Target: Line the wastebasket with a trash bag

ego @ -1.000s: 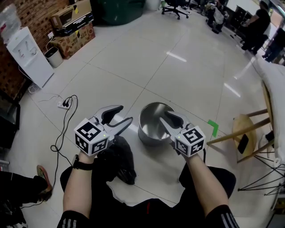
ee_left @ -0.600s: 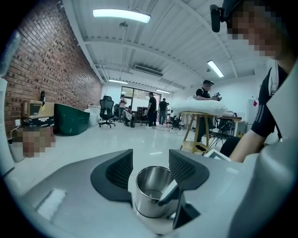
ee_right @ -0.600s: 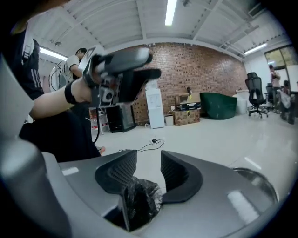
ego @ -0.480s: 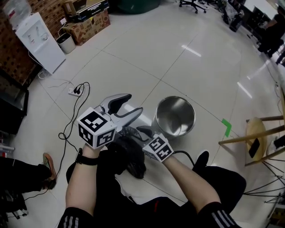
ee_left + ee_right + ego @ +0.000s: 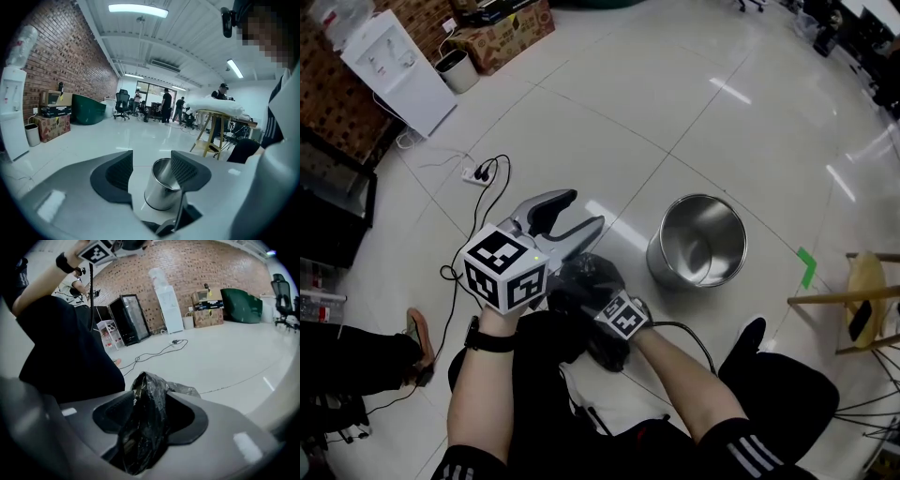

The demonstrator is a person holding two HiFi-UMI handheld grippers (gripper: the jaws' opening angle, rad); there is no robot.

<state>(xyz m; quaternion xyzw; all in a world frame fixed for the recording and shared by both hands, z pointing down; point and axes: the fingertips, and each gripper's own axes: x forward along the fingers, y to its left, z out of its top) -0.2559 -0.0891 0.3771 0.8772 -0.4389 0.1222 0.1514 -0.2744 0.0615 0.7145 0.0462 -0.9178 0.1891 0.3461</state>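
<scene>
We count two grippers, and each one carries one marker cube. The left gripper [image 5: 579, 212] is held above the floor [image 5: 609, 103]. Its jaws are opening and nothing is between them. In the left gripper view, the one steel wastebasket [image 5: 159, 192] shows through the gap, farther away.

The wastebasket stands upright on the white tiles, to the right of both grippers and apart from them. Its inside shows bare metal.

The right gripper [image 5: 150, 398] is low, close in front of the person's legs. It points into the one black trash bag [image 5: 586, 275]. The bag lies crumpled on the floor near the wastebasket, on its left side in the head view. The jaws of this gripper are opening too. A fold of the bag stands up between them, but the pads do not clamp it.

Farther away we count one white water dispenser [image 5: 389, 56], one power strip [image 5: 480, 173] with a black cable, and one green tape mark [image 5: 807, 267].
</scene>
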